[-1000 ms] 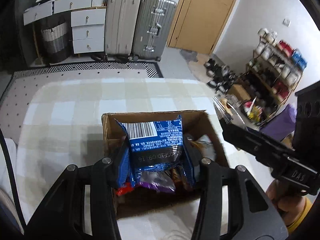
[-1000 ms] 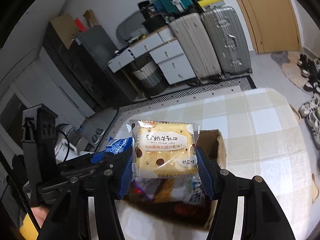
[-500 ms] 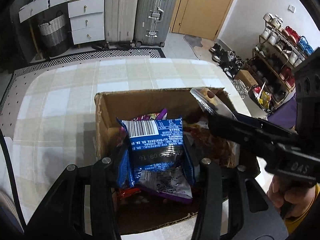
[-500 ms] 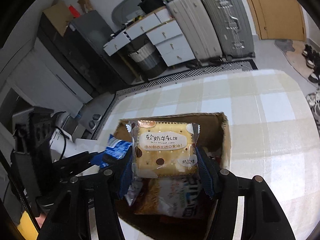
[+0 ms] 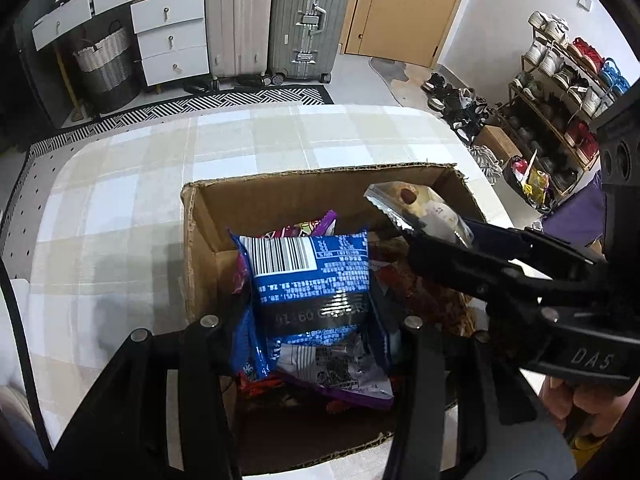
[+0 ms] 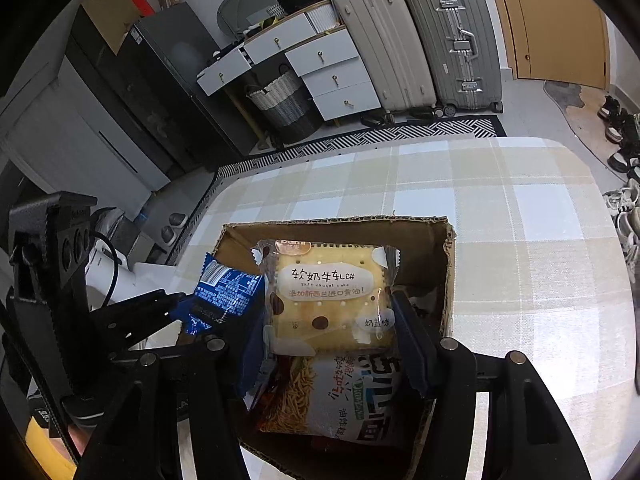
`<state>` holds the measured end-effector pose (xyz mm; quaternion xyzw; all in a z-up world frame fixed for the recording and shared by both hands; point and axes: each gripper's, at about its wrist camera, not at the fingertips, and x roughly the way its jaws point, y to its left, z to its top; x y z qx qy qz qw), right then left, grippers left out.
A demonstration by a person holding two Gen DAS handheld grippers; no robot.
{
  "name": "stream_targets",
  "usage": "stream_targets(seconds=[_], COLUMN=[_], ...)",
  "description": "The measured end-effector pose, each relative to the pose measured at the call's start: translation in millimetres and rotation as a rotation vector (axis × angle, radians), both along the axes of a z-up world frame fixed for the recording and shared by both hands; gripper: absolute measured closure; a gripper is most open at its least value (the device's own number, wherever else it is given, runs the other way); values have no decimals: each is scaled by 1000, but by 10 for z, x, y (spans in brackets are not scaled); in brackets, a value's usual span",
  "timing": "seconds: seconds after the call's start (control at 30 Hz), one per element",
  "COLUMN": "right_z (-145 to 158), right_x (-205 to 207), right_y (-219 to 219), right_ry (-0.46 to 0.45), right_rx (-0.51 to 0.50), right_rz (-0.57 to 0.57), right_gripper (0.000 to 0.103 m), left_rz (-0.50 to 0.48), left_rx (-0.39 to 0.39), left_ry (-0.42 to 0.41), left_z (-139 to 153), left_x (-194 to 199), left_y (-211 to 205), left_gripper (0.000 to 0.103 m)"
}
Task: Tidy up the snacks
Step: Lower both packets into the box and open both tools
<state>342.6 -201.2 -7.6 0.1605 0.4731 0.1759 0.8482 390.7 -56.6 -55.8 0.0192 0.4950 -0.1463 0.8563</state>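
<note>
An open cardboard box [image 5: 280, 196] sits on the checked table and holds several snack packets. My left gripper [image 5: 310, 320] is shut on a blue snack packet [image 5: 308, 276] and holds it over the box's left side; it also shows in the right wrist view [image 6: 224, 296]. My right gripper [image 6: 332, 312] is shut on a yellow cracker-cake packet [image 6: 328, 292] and holds it over the box [image 6: 448, 280]; the packet also shows in the left wrist view [image 5: 416, 208]. A noodle-snack bag [image 6: 340, 396] lies in the box below it.
The checked tablecloth [image 5: 140, 200] surrounds the box. Beyond the table are two suitcases [image 5: 276, 20], white drawers [image 5: 168, 40], a woven basket [image 5: 104, 64], a door and a shoe rack [image 5: 560, 92]. A purple packet [image 5: 340, 376] lies in the box.
Both grippers have moved forward and down over the box with their packets. The box now looks larger and its inside shows more.
</note>
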Motion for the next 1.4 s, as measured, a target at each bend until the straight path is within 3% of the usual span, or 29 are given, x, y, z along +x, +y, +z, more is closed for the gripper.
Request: stream_targets(seconds=[0.17,0.3,0.43,0.67,0.8,0.97,1.4], right_z=[21,89,36,-9,21,46,146], right_x=[-36,-68,-47,-31,-36,-44,-114], right_y=[4,73,53,-47,-37,1,-54], right_ry=[-17,-60,-24,13,21,23,-10], right_rx=[-10,-116,-64,42,40,25,18], right_rz=[-11,-23,-2,-4,-1,-9,-21], right_gripper=[43,43,43,40,37,32,29], left_rz=[-4,-15,-39,-53,-48,-41,-27], left_rx=[11,30,62,17,4,12,12], left_ry=[-8,-11,-35,-42,-56,-58,-94], left_z=[70,72,111,188,233,280,449], left_x=[-47,-67,-117,-167,-182,-206,-313], left_y=[-3,-4,-40,21,80,97,132], left_gripper=[60,58,56,47,36,29,27])
